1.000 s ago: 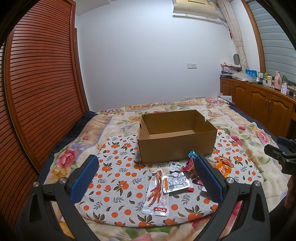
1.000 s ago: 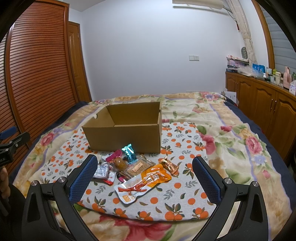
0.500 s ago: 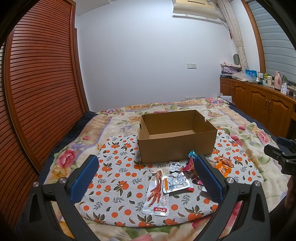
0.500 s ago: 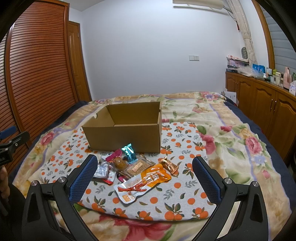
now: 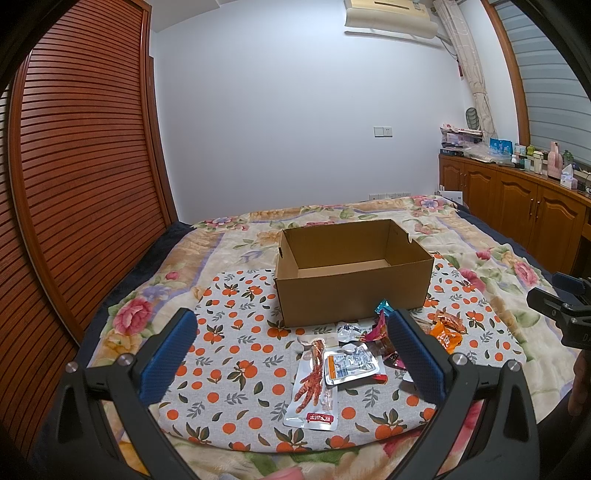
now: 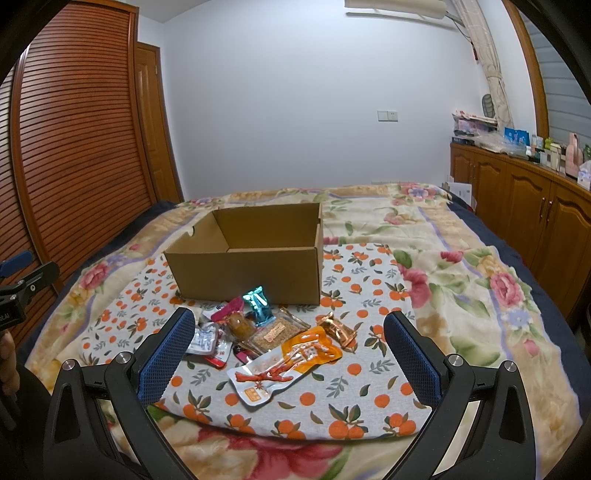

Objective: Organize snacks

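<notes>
**Snacks in front of an empty box on the bed**

While both grippers hang with jaws spread wide and nothing between them, the left gripper [image 5: 291, 354] and right gripper [image 6: 290, 354] look down a bed [image 6: 461, 295] under a floral blanket. On it lies an orange-print cloth [image 6: 369, 391]. An open box [image 6: 247, 254] stands on the cloth's far part, its inside bare. The snacks [image 6: 273, 332] lie in a loose heap at the box's 6 o'clock, near its front wall, all on the cloth. In the left view a chicken-foot pack [image 5: 314, 387] is the nearest. A slatted wardrobe [image 5: 74, 184] runs along 9 o'clock, wooden cabinets [image 6: 535, 206] with clutter on top along 3 o'clock, a white wall [image 5: 295, 110] at 12 o'clock with an air conditioner [image 5: 388, 18] high up.
</notes>
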### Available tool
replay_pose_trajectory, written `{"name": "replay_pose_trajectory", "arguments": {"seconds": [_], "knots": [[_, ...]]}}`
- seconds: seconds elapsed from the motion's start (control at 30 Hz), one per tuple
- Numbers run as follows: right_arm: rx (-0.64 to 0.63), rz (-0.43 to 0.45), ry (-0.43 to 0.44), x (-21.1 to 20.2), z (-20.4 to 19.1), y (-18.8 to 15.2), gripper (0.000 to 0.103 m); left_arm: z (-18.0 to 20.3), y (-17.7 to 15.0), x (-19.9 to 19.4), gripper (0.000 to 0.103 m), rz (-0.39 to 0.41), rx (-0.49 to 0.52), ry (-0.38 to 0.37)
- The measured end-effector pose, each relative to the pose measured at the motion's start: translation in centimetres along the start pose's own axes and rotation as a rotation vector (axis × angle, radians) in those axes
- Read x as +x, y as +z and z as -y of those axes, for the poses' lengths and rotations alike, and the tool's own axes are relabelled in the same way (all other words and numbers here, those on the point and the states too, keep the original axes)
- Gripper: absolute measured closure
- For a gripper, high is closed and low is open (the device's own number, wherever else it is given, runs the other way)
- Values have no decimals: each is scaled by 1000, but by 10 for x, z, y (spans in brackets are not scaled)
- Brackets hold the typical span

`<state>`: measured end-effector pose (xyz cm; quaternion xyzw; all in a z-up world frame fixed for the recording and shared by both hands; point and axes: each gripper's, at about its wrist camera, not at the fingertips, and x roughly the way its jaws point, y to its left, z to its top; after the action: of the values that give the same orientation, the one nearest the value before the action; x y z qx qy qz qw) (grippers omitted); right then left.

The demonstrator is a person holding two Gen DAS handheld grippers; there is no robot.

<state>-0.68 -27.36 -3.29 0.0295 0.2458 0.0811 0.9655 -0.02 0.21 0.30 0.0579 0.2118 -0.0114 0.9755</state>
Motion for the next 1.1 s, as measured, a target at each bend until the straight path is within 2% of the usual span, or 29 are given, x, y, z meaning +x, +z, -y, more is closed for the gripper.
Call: {"name": "replay_pose_trajectory", "arguments": {"seconds": [0.47, 0.63, 0.8, 1.1], "knots": [[0, -1, -1, 0, 0, 0, 0, -1, 1, -2, 0, -5, 1, -1], [0, -7, -1, 2, 0, 0, 0, -1, -1, 6, 0, -30, 9, -5], [-4, -50, 7, 15, -2, -1, 0, 1, -1, 24, 0, -102, 24, -39], [22, -159, 22, 60, 0, -7, 0, 5, -9, 79, 0, -273, 49, -110]]}}
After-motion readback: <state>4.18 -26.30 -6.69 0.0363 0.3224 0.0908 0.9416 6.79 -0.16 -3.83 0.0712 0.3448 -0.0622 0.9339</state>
